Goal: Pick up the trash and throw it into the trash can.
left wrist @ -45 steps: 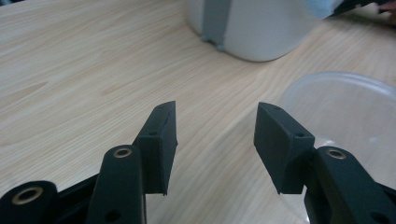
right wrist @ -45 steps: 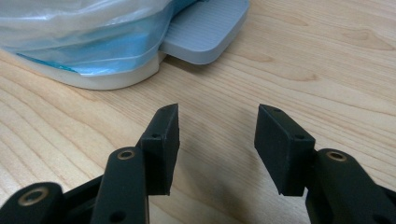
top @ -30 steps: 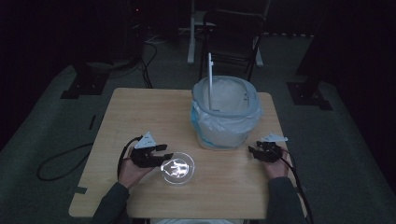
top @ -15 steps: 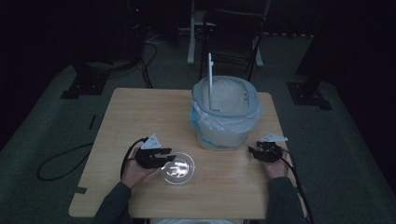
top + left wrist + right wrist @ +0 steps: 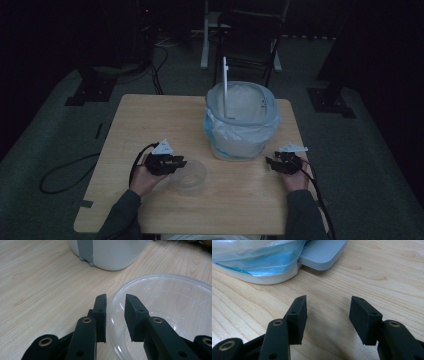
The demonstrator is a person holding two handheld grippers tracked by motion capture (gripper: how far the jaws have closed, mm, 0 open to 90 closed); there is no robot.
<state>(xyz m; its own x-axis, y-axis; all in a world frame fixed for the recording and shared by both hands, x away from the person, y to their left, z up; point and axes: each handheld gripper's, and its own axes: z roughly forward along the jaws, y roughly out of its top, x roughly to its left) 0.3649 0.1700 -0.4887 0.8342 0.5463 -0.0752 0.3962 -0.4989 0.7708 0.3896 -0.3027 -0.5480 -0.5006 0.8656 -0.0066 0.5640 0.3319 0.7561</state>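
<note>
a: left hand-held gripper [image 5: 115, 300] astride the rim of the clear bowl [image 5: 175, 297], one jaw outside, one inside. just been closing, with the wall between, yet not pinching it. released for now.
b: and the bowl's place?
a: on the worktop [image 5: 150, 120], in front of the bin [image 5: 240, 125] with its liner bag, apart from it.
b: likely trouble from here?
a: thin, slick plastic, by the look of it. with too hard a squeeze, probably a buckled wall or a rim popping out sideways. with too light a one, and a lift by a single edge, likely a tipping bowl and a slip back onto the wood.
b: and with a forward push during the closing?
a: could slide the bowl into the foot of the bin before any grip.
b: right hand-held gripper [image 5: 328, 301]?
a: released too, nothing between the jaws, low over bare wood beside the bin's pedal [image 5: 322, 251]. little risk there, short of a nudge against that pedal.
</note>
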